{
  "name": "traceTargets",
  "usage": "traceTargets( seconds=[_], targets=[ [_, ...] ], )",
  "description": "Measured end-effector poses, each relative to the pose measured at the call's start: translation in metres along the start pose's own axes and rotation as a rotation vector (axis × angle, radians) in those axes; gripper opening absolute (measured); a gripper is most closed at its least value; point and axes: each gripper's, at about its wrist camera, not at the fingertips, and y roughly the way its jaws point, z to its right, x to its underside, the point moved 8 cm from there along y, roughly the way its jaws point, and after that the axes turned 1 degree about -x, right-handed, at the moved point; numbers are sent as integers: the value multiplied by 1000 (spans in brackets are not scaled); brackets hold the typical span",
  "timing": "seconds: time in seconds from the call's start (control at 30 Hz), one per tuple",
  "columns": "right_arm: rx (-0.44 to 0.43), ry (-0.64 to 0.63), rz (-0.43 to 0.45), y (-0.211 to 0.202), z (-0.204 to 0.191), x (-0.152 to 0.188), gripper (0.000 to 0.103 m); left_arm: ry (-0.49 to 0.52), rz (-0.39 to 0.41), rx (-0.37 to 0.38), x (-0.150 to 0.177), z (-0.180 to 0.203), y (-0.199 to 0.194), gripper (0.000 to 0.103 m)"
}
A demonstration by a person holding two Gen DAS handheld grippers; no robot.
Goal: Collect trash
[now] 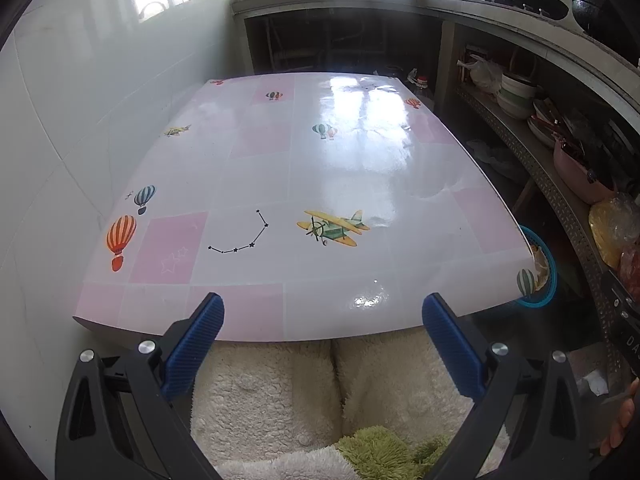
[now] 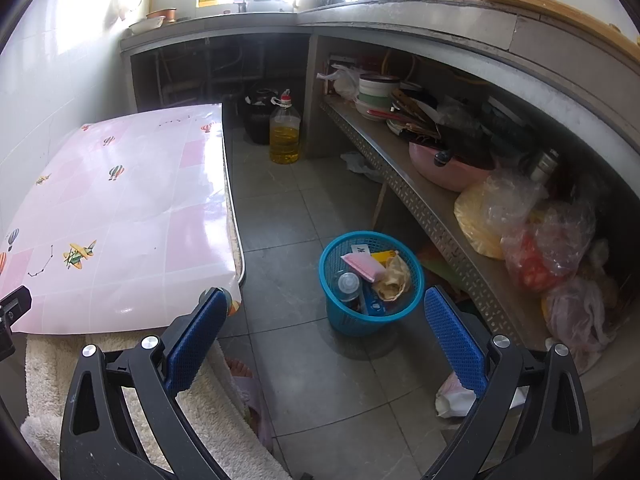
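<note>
Jaws of both grippers stand wide apart, nothing between them. Left gripper (image 1: 322,316), black frame with blue ribbed pads, sits at the bottom of its frame, pointed across the glossy pink-and-white checked tablecloth printed with balloons and aeroplanes (image 1: 304,184). No loose item shows on that cloth. Below the near table edge, between the fingers: cream fleece fabric (image 1: 260,396), with a green shaggy patch (image 1: 376,456) at bottom centre.

Right gripper (image 2: 320,312), same build, points at the grey tiled floor (image 2: 280,208). Round blue plastic mesh waste basket (image 2: 340,316) stands on the tiles, centre of the frame, just right of the table corner and near the perforated metal shelf (image 2: 420,204). Basket contents: pink flat packet (image 2: 362,266), crumpled tan wrapper (image 2: 394,280), small bottle with a grey cap (image 2: 348,282), yellow box (image 2: 384,257) and a white slip at the far rim; more lies deeper, unclear. In the left view only a sliver of the basket (image 1: 550,276) shows at the right edge, past the table corner.

White crumpled paper or plastic (image 2: 454,398) lies on the floor at lower right, partly behind the right finger. Another pale crumpled scrap (image 2: 360,164) lies on the floor under the shelf's far end. Clear jug of yellow oil with a red cap (image 2: 285,132) stands on the floor at upper centre, beside a dark pot. Shelf at right carries bowls, a pink basin and plastic bags.
</note>
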Motion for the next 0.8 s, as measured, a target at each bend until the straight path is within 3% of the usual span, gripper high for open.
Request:
traceTargets(
  seconds=[0.8],
  targets=[
    [2,-1,4,0,-1,-1,95,-1,-6,-1,1,-2,1,97]
  ],
)
